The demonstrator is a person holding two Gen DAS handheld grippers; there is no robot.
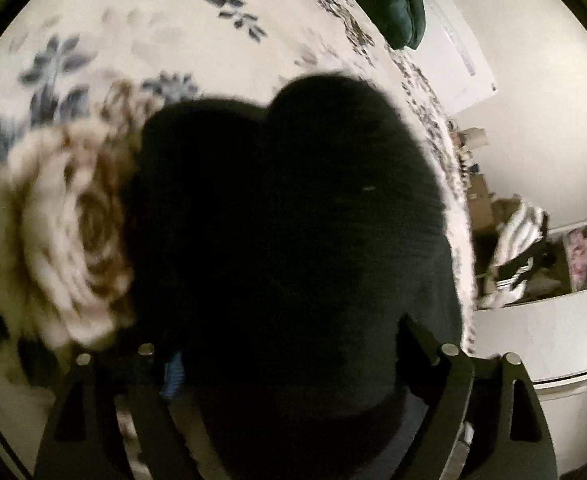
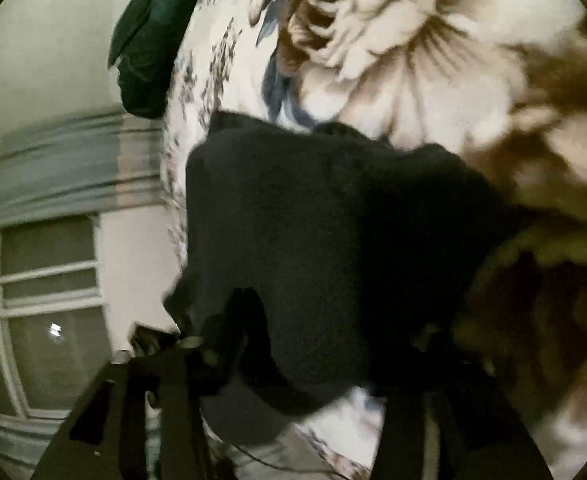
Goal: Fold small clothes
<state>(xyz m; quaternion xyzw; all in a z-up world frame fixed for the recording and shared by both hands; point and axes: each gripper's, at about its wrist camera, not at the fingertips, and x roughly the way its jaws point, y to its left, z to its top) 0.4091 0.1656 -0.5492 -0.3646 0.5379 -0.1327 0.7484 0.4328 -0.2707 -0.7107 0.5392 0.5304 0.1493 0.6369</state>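
We see a dark cloth [image 1: 293, 220] on the flowery blanket [image 1: 65, 216] mid-frame; our 2 grippers [image 1: 293, 344] [image 2: 313, 344] sit wide around it, grip unclear

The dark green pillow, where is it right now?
The dark green pillow sits at the far edge of the floral bedspread against the pale wall: top right in the left wrist view, upper left in the right.
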